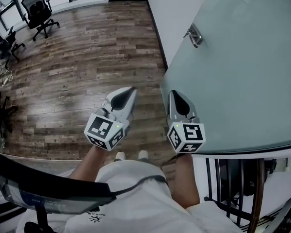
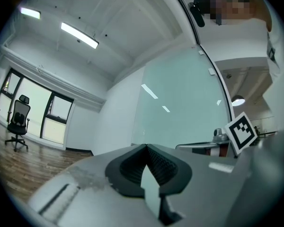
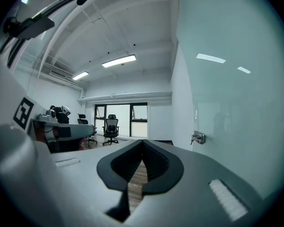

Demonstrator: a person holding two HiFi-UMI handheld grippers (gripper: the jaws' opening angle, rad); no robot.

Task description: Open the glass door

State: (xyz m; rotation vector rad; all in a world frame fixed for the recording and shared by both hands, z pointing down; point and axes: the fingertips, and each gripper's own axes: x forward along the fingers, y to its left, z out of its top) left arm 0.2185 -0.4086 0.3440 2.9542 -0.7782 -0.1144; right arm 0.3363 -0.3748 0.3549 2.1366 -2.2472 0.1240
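- The glass door [image 1: 242,72] was the frosted pane on your right, running alongside you. Its handle [image 1: 194,35] sat ahead of the grippers, well apart from both.
- I couldn't see a frame or hinge. The pane fit either a door already swung out beside you or one closed in its frame.
- Your right gripper [image 1: 175,94] was just beside the pane's near edge, pointing level, with its jaws together and nothing between them.
- Your left gripper [image 1: 131,90] was out over the wood floor [image 1: 77,67], its jaws also together and empty.
- Risk: with the jaws together you couldn't take the handle, and the tip would glance off the metal.
- Risk: the right gripper was close to the glass, so a sideways drift would knock the pane.
- Risk: if the door swung freely, a push off the handle could send it towards you.
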